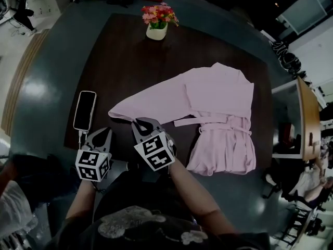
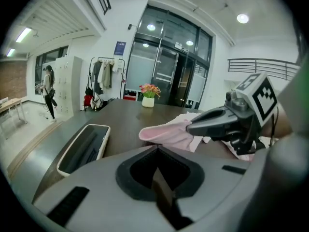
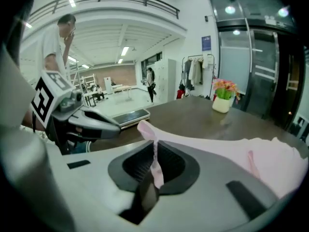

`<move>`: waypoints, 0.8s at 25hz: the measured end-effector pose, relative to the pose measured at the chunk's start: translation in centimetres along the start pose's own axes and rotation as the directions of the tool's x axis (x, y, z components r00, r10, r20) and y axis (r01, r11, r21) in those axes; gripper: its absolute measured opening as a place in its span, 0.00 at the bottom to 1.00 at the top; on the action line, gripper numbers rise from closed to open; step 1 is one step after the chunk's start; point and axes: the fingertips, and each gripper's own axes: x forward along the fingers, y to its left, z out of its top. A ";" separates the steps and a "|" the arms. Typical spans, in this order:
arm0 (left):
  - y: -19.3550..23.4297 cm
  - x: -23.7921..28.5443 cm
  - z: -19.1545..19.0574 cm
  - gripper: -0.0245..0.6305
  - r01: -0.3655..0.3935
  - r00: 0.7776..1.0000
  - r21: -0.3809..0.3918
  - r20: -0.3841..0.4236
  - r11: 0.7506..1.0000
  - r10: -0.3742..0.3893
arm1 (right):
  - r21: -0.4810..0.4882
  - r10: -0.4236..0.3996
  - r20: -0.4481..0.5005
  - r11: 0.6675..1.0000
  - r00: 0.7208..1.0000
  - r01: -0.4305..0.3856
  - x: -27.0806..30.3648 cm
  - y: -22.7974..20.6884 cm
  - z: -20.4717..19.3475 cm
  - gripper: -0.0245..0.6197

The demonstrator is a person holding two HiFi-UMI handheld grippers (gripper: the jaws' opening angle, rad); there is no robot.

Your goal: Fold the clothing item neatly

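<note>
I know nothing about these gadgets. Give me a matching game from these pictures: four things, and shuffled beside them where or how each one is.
1 left gripper
2 right gripper
3 phone
4 flower pot

a at the table's far end
b shut on the pink sleeve
c shut, holding nothing
d by the table's left edge

Pairs: 1-c, 2-b, 3-d, 4-a

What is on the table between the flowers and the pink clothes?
Nothing. In the head view, the dark table is bare between the flower pot and the pink garment.
</note>
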 end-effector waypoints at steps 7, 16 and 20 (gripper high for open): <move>-7.7 3.7 2.6 0.05 0.025 1.000 0.020 0.010 0.999 -0.025 | 0.142 -0.186 0.137 0.976 0.973 0.167 -9.9 -14.1 1.2 0.06; -18.6 8.7 6.2 0.05 0.021 0.998 0.041 0.052 0.999 -0.023 | 0.353 -0.360 0.160 0.890 0.919 0.287 -21.3 -29.7 -5.8 0.06; -22.2 10.0 6.9 0.05 0.000 0.998 0.045 0.058 0.999 -0.002 | 0.480 -0.324 0.130 0.847 0.937 0.226 -22.3 -33.1 -10.7 0.07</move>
